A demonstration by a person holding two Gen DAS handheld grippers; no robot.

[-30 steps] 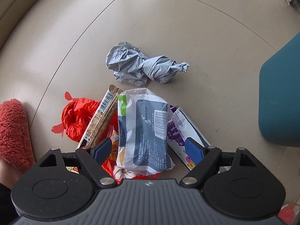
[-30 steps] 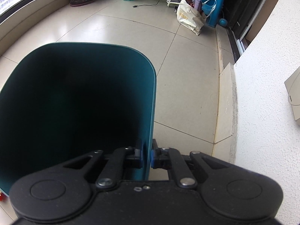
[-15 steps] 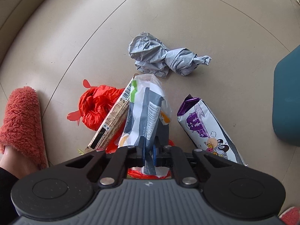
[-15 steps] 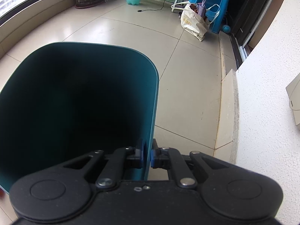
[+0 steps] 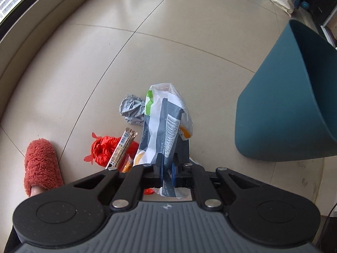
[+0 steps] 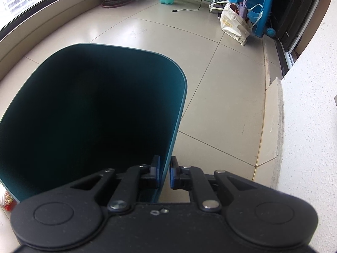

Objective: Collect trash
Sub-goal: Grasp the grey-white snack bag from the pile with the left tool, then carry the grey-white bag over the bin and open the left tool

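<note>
My left gripper (image 5: 166,168) has snapped closed on the white-and-grey wrapper (image 5: 163,124) and lifted it off the floor; a second ago its jaws stood wide. My right gripper (image 6: 164,172) pinches the teal bin's (image 6: 177,109) rim. On the floor I count one grey wad (image 5: 132,109), one red bag (image 5: 105,149), one stick packet (image 5: 122,147). Bare tile lies between wrapper and bin

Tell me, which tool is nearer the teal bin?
Right. The right tool is clamped on the teal bin at its rim; the left tool holds a paper-tissue packet off to the bin's side, apart from it.
</note>
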